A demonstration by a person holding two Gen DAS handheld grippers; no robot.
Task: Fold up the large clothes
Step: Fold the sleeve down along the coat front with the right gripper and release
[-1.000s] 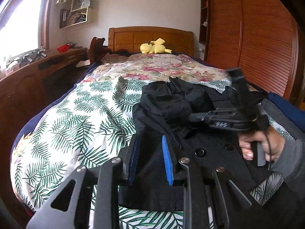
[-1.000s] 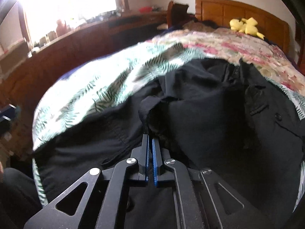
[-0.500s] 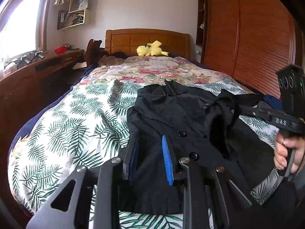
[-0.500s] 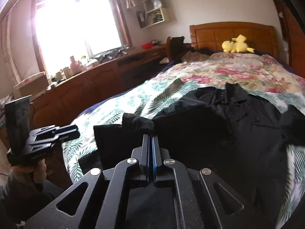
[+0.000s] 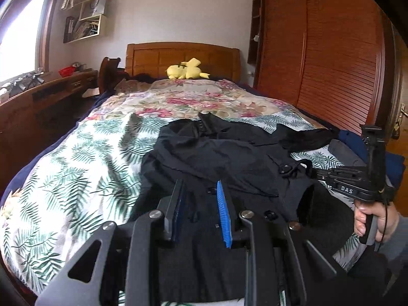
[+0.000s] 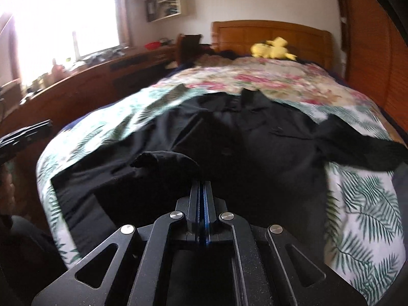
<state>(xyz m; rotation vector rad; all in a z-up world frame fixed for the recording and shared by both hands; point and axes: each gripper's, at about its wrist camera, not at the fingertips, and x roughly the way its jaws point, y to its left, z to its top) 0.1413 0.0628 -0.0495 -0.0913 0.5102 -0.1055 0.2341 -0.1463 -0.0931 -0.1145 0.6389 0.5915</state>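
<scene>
Right wrist view: our right gripper (image 6: pixel 201 191) has its fingers pinched on a fold of the black coat (image 6: pixel 255 148), spread on the bed (image 6: pixel 357 204). Our left gripper (image 5: pixel 199 199) hovers with fingers apart above the hem. The cloth looks soft and heavy, so we judge seams and hem the best holds.

Matt black cloth coat (image 5: pixel 224 158) with glossy buttons lies on a printed cotton bedspread (image 5: pixel 84 168); polished wooden headboard (image 5: pixel 183 56) behind.
</scene>
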